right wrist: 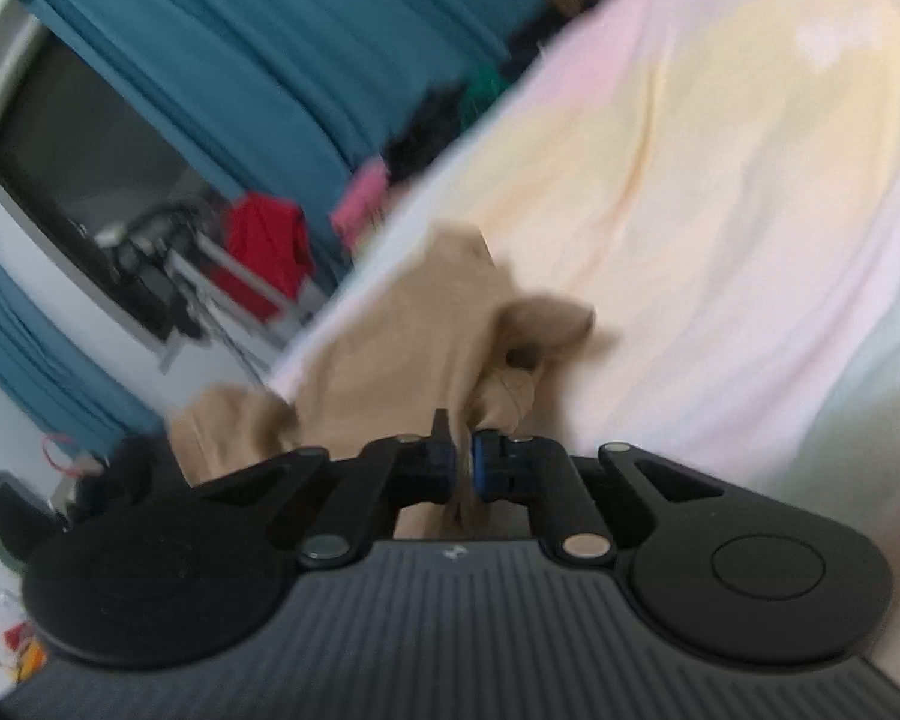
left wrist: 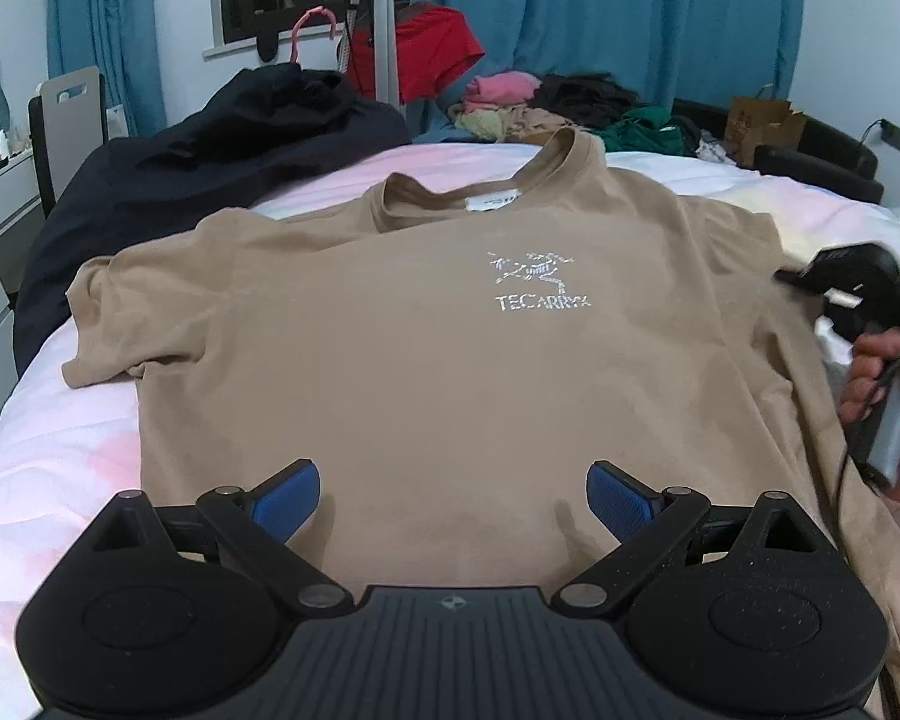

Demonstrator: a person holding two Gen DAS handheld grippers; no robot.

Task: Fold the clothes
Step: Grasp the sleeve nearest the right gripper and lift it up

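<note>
Soft even indoor light; left view sharp, right view motion-blurred, edges fisheye-bent.

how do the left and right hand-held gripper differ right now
The left hand-held gripper has its jaws spread wide, with nothing between its blue pads; it hovers over the lower part of the tan t-shirt. The right hand-held gripper is shut, pinching a bunched fold of that shirt near its edge. The left view is sharp and upright; the right view is blurred and tilted. Both are black with blue pads.

Two close wrist views, shared T-shirt.
</note>
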